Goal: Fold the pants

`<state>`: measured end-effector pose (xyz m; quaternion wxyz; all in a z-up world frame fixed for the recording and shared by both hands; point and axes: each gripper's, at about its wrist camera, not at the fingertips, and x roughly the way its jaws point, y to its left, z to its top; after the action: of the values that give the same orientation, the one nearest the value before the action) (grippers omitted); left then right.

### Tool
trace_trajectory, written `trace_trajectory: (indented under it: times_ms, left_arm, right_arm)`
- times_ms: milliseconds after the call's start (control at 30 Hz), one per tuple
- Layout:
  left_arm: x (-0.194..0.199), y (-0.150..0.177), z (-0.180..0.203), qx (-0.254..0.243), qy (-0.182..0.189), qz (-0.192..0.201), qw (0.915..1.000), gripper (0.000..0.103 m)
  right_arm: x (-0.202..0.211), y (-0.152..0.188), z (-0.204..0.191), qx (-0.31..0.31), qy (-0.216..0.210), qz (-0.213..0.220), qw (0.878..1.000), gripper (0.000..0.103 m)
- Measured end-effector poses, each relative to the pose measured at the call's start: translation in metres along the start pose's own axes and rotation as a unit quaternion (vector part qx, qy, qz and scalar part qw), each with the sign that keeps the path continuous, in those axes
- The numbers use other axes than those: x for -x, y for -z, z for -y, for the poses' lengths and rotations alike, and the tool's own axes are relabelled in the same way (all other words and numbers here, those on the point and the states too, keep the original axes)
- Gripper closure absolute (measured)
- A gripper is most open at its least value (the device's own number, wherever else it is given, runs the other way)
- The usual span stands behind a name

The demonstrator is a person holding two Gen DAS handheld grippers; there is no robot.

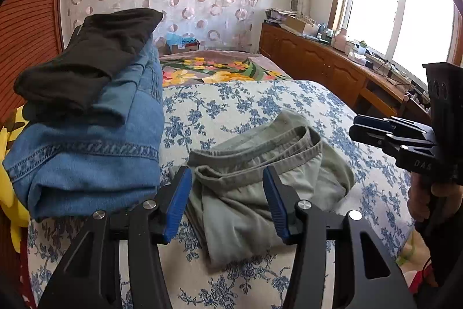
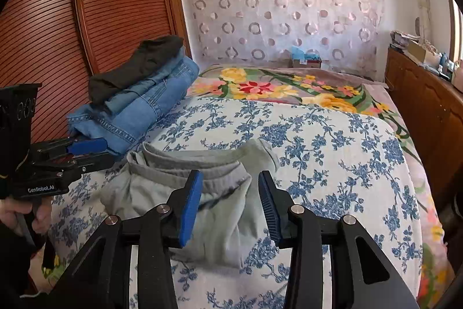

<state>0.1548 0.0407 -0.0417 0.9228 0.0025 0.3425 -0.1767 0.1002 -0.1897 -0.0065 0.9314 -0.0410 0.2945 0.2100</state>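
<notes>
The grey-green pants (image 1: 260, 184) lay folded in a small bundle on the bed (image 1: 260, 100), on a white cover with blue flowers. The waistband sat on top, facing away from the cameras, and one corner of cloth stuck out on the far side.

The left tool (image 1: 228, 201) was just above the near edge of the pants. Its two blue pads (image 1: 178, 201) stood apart, one on each side of the cloth, and neither pad pressed on it. Nothing was held in it.

The right tool (image 2: 230, 203) was over the same bundle from the other side. Its blue pads (image 2: 191, 207) were also apart, with the pants lying under the gap. The pads did not seem to touch the cloth, but the view from so close made this hard to tell for sure. It held nothing.

Each camera saw the other tool out at the side, with a hand (image 1: 425, 199) wrapped around its black handle. In the right wrist view, the left tool's tips were near the blue jeans.

To the left of the pants there was a pile of folded clothes. Blue jeans (image 1: 86, 158) were at the bottom and a black piece of clothing (image 1: 86, 62) lay on top. The pile was just beside the pants.

Farther back on the bed lay a blanket (image 2: 275, 86) with big yellow and red flowers. A brown wooden wardrobe (image 2: 58, 19) stood on the left, a curtain (image 2: 283, 5) with pink circles hung at the back, and a long wooden surface (image 1: 318, 57) with many small things ran under the bright window (image 1: 399, 5).
</notes>
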Motion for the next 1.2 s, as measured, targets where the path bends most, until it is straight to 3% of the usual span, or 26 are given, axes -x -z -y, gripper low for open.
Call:
trace_trajectory:
  times_ms: [367,600,667,800,867,967,1067,1200]
  left_arm:
    - [-0.039,0.007,-0.012,-0.003,-0.011,-0.042,0.999,0.051]
    - [-0.051,0.0,-0.017,-0.014,0.007,-0.048,0.9987,0.051]
    - [-0.054,-0.001,-0.017,-0.016,0.019,-0.052,0.9984,0.058]
    - [-0.059,-0.001,-0.017,-0.028,0.025,-0.061,0.9974,0.061]
    - [-0.058,0.001,-0.018,-0.028,0.028,-0.062,0.9973,0.067]
    - [-0.054,0.001,-0.018,-0.032,0.026,-0.059,0.9974,0.081]
    - [-0.047,-0.004,-0.016,-0.036,0.027,-0.041,0.9981,0.095]
    - [-0.035,-0.023,-0.015,-0.028,0.014,-0.007,0.9995,0.097]
  right_arm:
    - [-0.041,-0.009,0.002,0.036,-0.005,-0.05,0.998,0.057]
    - [-0.061,-0.019,0.007,0.047,-0.026,-0.066,0.996,0.057]
    - [-0.068,-0.021,0.008,0.05,-0.032,-0.071,0.996,0.057]
    - [-0.082,-0.024,0.016,0.045,-0.055,-0.082,0.994,0.058]
    - [-0.084,-0.024,0.019,0.042,-0.068,-0.084,0.993,0.075]
    - [-0.085,-0.025,0.021,0.039,-0.07,-0.081,0.993,0.091]
    - [-0.082,-0.032,0.021,0.03,-0.069,-0.062,0.995,0.094]
    - [-0.071,-0.043,0.018,0.036,-0.054,-0.025,0.998,0.096]
